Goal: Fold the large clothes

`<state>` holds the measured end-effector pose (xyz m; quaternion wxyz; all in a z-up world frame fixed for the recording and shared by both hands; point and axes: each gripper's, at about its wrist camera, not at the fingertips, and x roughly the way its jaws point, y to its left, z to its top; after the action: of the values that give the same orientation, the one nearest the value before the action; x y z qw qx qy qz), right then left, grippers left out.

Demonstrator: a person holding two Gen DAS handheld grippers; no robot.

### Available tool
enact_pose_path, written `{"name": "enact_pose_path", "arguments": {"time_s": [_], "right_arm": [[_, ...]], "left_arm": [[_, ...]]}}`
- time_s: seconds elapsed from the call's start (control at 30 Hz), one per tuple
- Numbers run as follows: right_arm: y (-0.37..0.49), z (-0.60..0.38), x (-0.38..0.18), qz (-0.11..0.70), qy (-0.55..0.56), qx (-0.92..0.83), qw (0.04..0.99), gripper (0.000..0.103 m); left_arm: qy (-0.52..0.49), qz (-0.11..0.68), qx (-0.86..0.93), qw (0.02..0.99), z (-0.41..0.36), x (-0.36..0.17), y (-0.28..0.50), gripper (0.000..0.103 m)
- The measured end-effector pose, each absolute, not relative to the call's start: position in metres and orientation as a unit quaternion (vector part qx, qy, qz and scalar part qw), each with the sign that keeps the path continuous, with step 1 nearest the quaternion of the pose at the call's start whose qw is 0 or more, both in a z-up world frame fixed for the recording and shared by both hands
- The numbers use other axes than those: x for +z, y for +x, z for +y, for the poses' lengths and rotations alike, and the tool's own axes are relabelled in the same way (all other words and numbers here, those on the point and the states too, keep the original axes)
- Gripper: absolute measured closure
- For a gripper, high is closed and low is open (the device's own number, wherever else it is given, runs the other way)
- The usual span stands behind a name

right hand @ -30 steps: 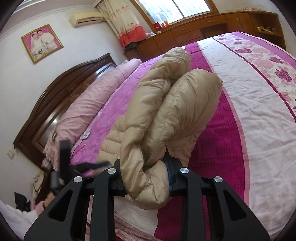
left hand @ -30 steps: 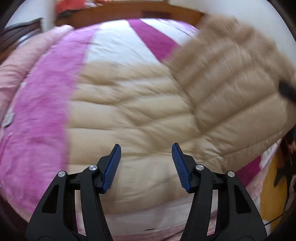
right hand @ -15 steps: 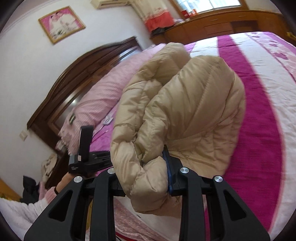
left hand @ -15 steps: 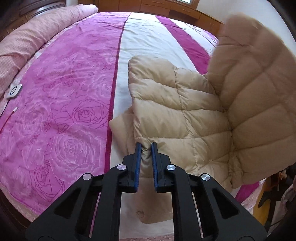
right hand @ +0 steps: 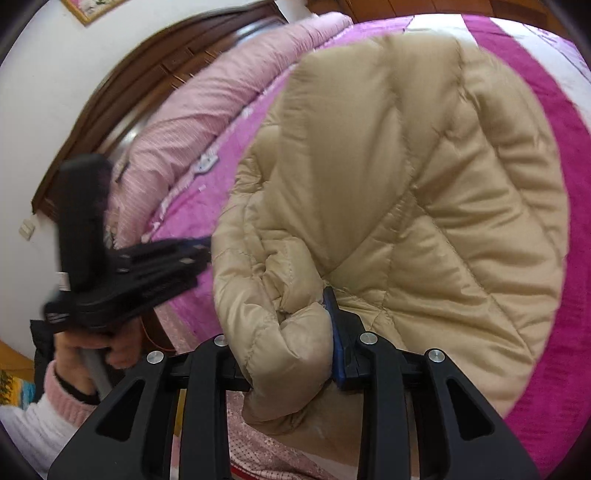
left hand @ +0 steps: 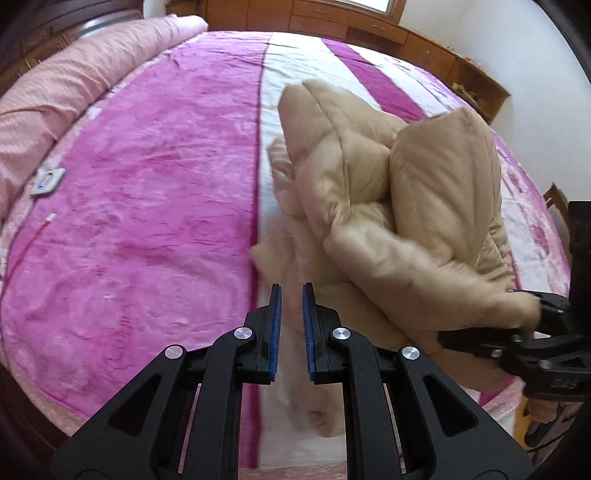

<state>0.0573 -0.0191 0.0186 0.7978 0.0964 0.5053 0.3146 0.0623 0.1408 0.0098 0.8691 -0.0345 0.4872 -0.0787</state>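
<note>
A tan quilted down jacket (left hand: 388, 206) lies bunched on the pink and white bed cover (left hand: 147, 206). My left gripper (left hand: 291, 291) is nearly shut with a narrow gap and nothing between the blue pads; the jacket's edge lies just beyond its tips. My right gripper (right hand: 291, 317) is shut on a thick fold of the jacket (right hand: 406, 177) and holds it up off the bed. The right gripper also shows at the right of the left wrist view (left hand: 532, 325), clamped on the jacket's corner. The left gripper shows blurred at the left of the right wrist view (right hand: 199, 247).
A rolled pink quilt (left hand: 74, 85) lies along the dark wooden headboard (right hand: 147, 85). A small white controller with a cord (left hand: 46, 181) rests on the cover by the quilt. Wooden cabinets (left hand: 369, 26) run along the far wall. The bed's near edge is just under both grippers.
My left gripper shut on the jacket's edge half a second ago and now holds nothing. My right gripper has carried the lifted fold leftward and down over the rest of the jacket.
</note>
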Motion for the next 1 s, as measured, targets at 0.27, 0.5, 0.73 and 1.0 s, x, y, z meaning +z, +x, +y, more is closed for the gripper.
{"name": "enact_pose_path", "arguments": {"time_s": [0.27, 0.5, 0.73, 1.0], "right_arm": [[0.064, -0.007, -0.012, 0.513, 0.075, 0.312, 0.796, 0.073], [0.052, -0.008, 0.014, 0.490, 0.076, 0.318, 0.808, 0.050], [0.027, -0.037, 0.059, 0.446, 0.110, 0.334, 0.823, 0.032], [0.030, -0.105, 0.063, 0.426, 0.136, 0.246, 0.860, 0.032]], "left_arm": [[-0.055, 0.491, -0.058, 0.868, 0.165, 0.008, 0.055, 0.092], [-0.073, 0.478, -0.060, 0.873, 0.169, 0.023, 0.047, 0.091], [-0.077, 0.457, -0.098, 0.881, 0.151, 0.053, 0.047, 0.071], [-0.051, 0.445, -0.146, 0.882, 0.099, 0.066, 0.069, 0.054]]}}
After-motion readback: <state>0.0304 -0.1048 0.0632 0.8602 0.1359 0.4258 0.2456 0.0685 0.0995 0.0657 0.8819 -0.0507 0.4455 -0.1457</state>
